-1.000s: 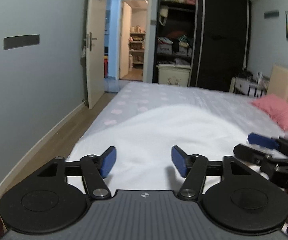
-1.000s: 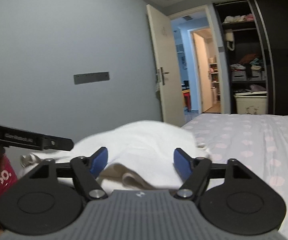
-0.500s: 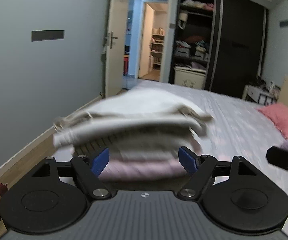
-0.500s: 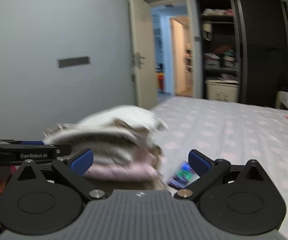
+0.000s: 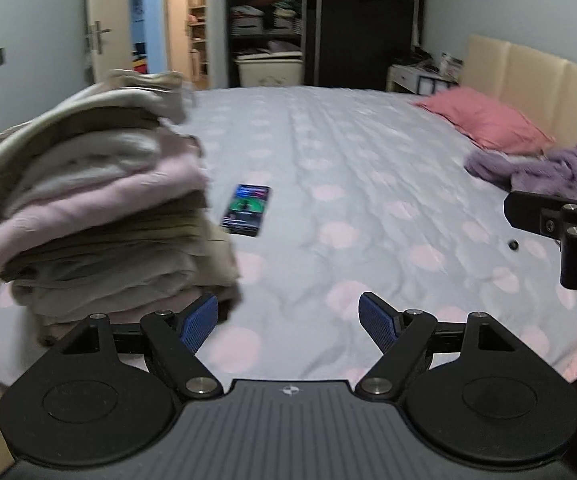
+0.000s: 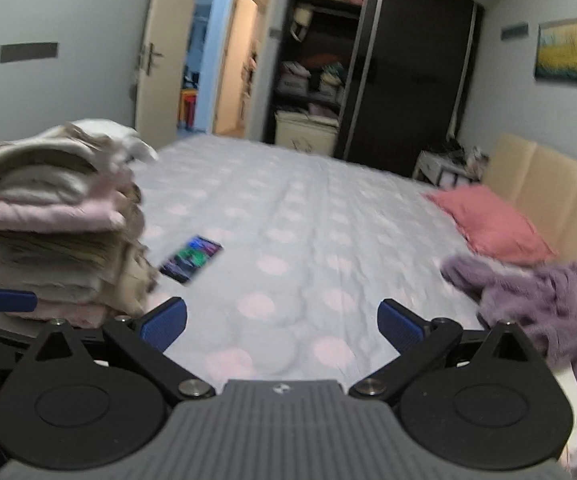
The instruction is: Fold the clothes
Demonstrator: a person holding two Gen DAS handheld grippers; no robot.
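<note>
Bed (image 5: 368,184) beneath two spread grippers (image 5: 288,318) (image 6: 282,322)

Our left hand-held gripper (image 5: 288,318) and right hand-held gripper (image 6: 282,322) share black linkage arms, blue ribbed pads (image 5: 376,316), silver screws, grey ridged bodies.

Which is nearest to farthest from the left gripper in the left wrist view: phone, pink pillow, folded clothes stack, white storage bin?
From the left gripper, jaws open:
1. Folded clothes stack, just ahead on the left, by the left finger.
2. Phone, lying mid-bed, slightly left of centre.
3. Pink pillow, far right, by the headboard.
4. White storage bin, beyond the bed, at the wardrobe.
</note>
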